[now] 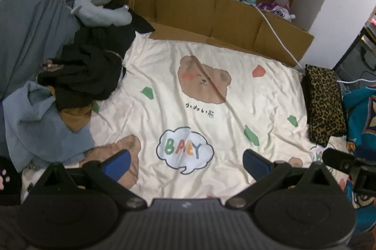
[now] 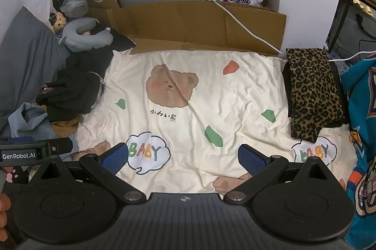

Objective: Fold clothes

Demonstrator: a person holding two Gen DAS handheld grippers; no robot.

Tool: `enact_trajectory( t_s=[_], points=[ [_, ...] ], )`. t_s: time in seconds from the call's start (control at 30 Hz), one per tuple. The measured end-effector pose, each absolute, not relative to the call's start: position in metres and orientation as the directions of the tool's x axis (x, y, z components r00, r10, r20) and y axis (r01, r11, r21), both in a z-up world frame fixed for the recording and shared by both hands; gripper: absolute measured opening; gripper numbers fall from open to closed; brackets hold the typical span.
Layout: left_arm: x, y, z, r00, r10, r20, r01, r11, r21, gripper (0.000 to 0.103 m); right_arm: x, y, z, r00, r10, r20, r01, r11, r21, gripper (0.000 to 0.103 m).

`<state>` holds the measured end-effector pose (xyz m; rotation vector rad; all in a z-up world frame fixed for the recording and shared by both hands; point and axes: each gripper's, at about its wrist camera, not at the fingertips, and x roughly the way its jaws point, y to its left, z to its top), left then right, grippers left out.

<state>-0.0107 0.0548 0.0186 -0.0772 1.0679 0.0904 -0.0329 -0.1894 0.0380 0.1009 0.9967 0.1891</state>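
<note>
Both my tools hang spread and empty over the bed sheet [image 2: 235, 90]: left tool [image 1: 185, 162], right tool [image 2: 183, 156]. The unfolded heap of dark clothes [image 1: 89, 76] lies far left; a folded leopard-print piece [image 2: 310, 90] sits right. I'd pinch one garment's top edge and lift it clear.
</note>
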Motion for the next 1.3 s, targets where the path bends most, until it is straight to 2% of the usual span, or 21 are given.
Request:
enact_trajectory(
  t_s=[1.3],
  points=[
    [-0.002,0.049,0.001,0.457,0.076,-0.886,-0.113,0.993,0.027,0.102,-0.027,-0.201,0.039,0.541,0.165,-0.824,-0.074,0.986,0.148,0.102]
  ],
)
